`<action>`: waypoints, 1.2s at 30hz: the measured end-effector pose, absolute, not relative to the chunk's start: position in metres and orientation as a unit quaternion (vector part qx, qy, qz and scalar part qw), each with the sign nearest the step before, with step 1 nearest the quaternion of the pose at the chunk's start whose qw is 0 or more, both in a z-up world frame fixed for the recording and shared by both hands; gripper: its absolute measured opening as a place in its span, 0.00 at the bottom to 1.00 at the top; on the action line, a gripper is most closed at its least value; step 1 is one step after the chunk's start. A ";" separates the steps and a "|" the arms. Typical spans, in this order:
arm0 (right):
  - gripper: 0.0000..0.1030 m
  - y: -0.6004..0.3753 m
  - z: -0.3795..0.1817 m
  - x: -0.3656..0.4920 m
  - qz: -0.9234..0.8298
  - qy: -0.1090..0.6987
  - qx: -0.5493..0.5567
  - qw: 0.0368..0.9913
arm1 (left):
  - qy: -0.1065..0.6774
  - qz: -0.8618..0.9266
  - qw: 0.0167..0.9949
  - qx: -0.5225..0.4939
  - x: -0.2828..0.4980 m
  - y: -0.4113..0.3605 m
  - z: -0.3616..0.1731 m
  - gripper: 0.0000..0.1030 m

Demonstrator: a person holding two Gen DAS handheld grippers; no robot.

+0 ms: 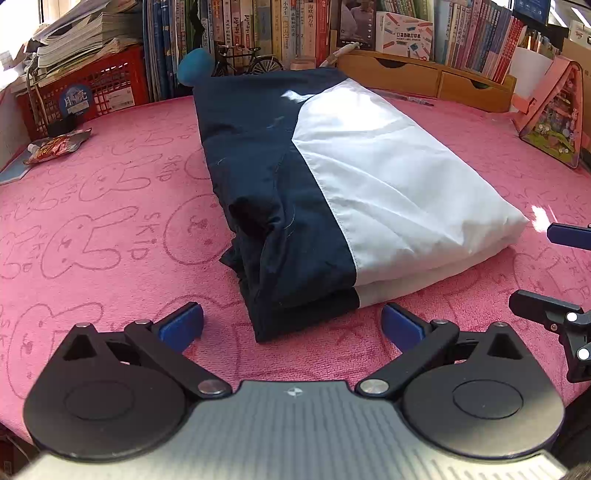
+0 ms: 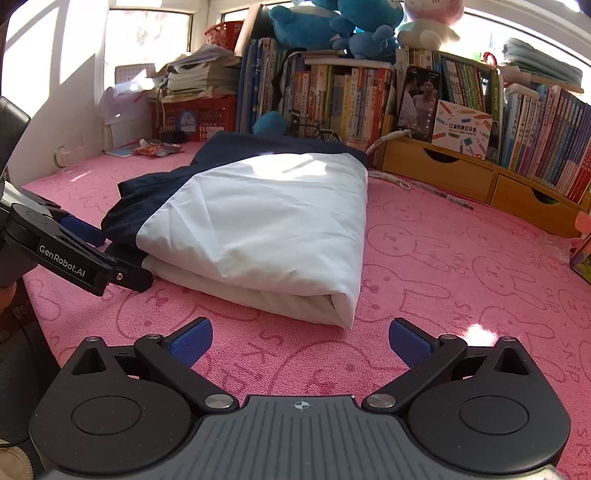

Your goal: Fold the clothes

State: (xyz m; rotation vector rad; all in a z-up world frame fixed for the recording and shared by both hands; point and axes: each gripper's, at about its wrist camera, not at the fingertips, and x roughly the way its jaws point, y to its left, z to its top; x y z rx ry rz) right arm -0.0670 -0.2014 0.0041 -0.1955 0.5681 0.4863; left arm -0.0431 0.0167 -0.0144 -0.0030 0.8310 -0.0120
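Two tools hover low over a pink towel-covered surface (image 1: 110, 221), each with its blue-padded fingers spread wide and nothing between them. The left tool (image 1: 291, 326) points straight at the near end of a folded garment (image 1: 314, 177), a navy and white piece lying in a thick rectangular bundle in the middle of the surface. In the left wrist view its navy half sits to the left and its white half to the right, the layered edges stacked at the near end just ahead of the fingertips but apart from them. The navy side bulges and creases near the front left corner.

The right tool (image 2: 300, 341) faces the white corner of the garment (image 2: 258, 229) from the other side; that corner lies close in front of its left finger, not touching. In the right wrist view the left tool (image 2: 110, 254) shows at the left edge, one black finger beside the garment's near edge and a blue pad close to the navy folds; I cannot tell whether either touches the cloth. In the left wrist view the right tool (image 1: 550, 273) appears at the right edge, clear of the garment.

Behind the garment stand a row of books (image 2: 351, 96), a red basket (image 1: 81, 96) loaded with papers, a wooden drawer unit (image 2: 480, 177), a small model bicycle (image 1: 245, 61) and blue plush toys (image 2: 332, 22) on top of the books. A snack packet (image 1: 59, 146) lies near the basket.
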 end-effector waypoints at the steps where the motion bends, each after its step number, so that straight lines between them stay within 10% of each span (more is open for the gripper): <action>1: 1.00 -0.203 0.004 -0.065 0.237 0.279 -0.086 0.927 | 0.404 -0.005 0.915 -0.001 -0.043 0.017 -0.015 1.00; 36: 1.00 -0.193 0.001 -0.058 0.221 0.304 -0.032 0.926 | 0.424 0.006 0.906 -0.007 -0.035 0.014 -0.014 1.00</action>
